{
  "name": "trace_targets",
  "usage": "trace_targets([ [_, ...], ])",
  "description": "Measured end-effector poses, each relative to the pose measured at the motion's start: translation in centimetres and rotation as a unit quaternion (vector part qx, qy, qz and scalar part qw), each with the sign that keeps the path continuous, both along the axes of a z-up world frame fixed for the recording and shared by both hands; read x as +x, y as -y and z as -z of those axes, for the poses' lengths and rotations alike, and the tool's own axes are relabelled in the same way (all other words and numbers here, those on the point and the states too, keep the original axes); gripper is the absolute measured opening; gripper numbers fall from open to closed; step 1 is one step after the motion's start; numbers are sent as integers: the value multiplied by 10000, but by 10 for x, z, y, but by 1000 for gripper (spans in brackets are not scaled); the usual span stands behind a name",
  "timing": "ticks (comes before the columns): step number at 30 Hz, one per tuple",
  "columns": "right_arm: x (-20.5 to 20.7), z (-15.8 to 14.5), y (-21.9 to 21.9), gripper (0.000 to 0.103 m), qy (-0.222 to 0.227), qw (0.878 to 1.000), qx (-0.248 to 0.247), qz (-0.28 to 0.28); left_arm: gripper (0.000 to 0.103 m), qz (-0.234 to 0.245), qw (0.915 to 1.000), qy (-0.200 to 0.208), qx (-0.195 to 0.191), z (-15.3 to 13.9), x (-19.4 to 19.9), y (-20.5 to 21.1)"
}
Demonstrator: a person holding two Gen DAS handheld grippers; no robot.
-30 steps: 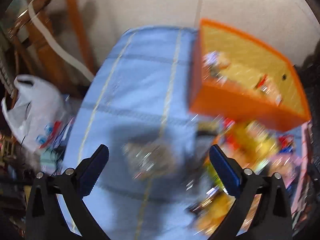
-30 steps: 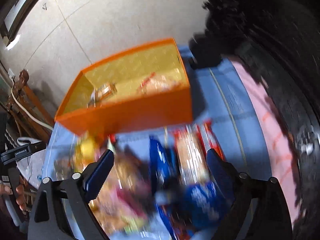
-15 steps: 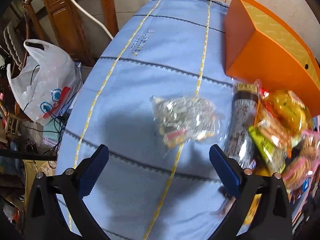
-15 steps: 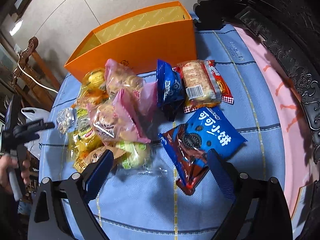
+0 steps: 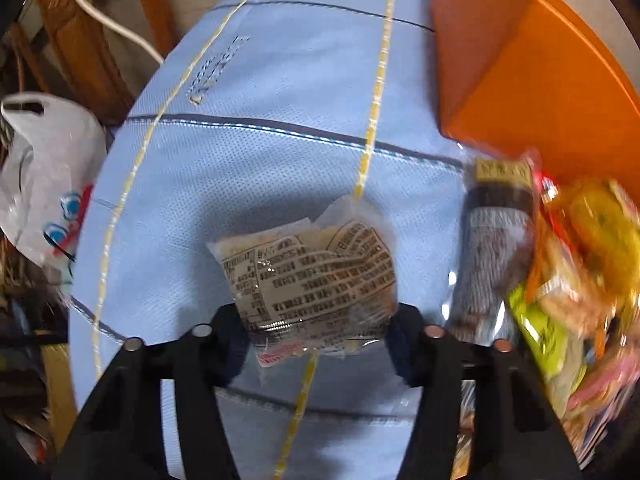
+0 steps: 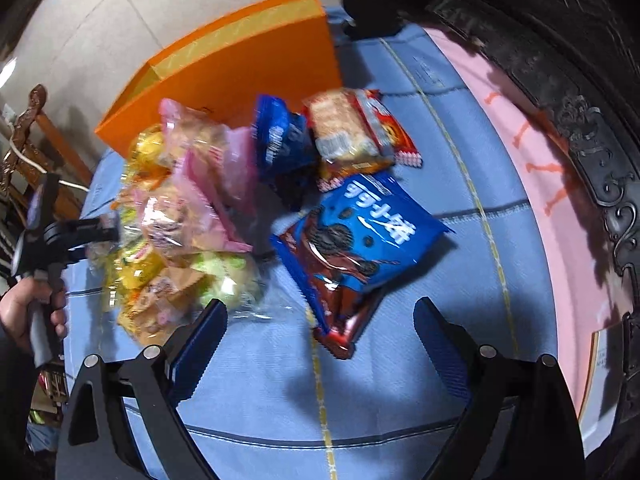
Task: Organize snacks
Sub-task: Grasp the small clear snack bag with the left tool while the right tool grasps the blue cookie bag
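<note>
Had the left gripper (image 5: 316, 332) closed on a clear plastic snack packet printed with black text (image 5: 312, 276), pinched at its near end between both fingers (image 5: 234, 340). Kept that packet low over the counter draped in light blue cloth with yellow stripes (image 5: 248, 168); could not tell whether its far end touched the cloth. Lay just left of a long dark tubular snack pack with a gold top (image 5: 496, 248), itself beside a blurred heap of yellow, green and pink wrapped snacks (image 5: 580, 260). Stood behind all that, at the far right of the counter: a tall open orange cardboard box (image 5: 540, 80). Hung off the counter's left edge, lower down, a white plastic bag (image 5: 40, 168).

Showed, in the right wrist view, the right gripper (image 6: 320, 320) spread wide with nothing between its fingers (image 6: 200, 340), poised above the near end of a blue and brown chocolate cookie bag (image 6: 360, 248). Found behind that bag a small blue packet (image 6: 280, 140) and a clear cracker pack over a red wrapper (image 6: 348, 132), both near the orange box. Caught the person's left hand (image 6: 24, 312) at the far left, beside the heap.
</note>
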State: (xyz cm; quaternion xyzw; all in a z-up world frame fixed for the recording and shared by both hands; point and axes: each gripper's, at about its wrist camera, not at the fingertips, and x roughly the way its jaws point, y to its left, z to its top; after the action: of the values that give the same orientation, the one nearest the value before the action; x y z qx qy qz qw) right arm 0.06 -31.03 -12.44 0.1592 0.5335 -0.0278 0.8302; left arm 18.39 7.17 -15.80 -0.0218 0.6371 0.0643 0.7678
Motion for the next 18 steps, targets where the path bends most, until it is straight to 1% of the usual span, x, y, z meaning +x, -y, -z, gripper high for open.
trace_targets([
  [3, 7, 5, 4, 95, 36, 9997, -247, 51, 53, -44, 9997, -6, -251, -6, -13, -8],
  [5, 16, 11, 8, 95, -39, 9995, -285, 97, 53, -75, 9996, -28, -276, -8, -21, -13],
  [8, 32, 19, 14, 95, -112, 9991, -235, 333, 53, -200, 9992, -73, -349, -8, -33, -21],
  [11, 49, 33, 14, 95, -250, 9984, -308, 405, 53, -243, 9991, -93, -347, -6, -37, -24],
  [13, 62, 48, 9, 95, -426, 9981, -365, 255, 53, -271, 9989, -139, -361, -4, -40, -23],
  [14, 67, 54, 6, 98, -495, 9981, -333, 151, 53, -274, 9988, -174, -364, -3, -43, -23],
  [15, 70, 56, -3, 98, -460, 9973, -577, -23, 53, -283, 9987, -195, -370, -2, -42, -23],
  [16, 73, 56, -12, 93, -350, 9956, -804, -328, 53, -294, 9986, -204, -381, -1, -42, -23],
  [17, 74, 55, -18, 80, -258, 9943, -883, -538, 53, -297, 9986, -206, -386, -1, -43, -23],
  [18, 74, 50, -22, 72, -190, 9928, -918, -749, 53, -295, 9986, -212, -392, -2, -45, -23],
])
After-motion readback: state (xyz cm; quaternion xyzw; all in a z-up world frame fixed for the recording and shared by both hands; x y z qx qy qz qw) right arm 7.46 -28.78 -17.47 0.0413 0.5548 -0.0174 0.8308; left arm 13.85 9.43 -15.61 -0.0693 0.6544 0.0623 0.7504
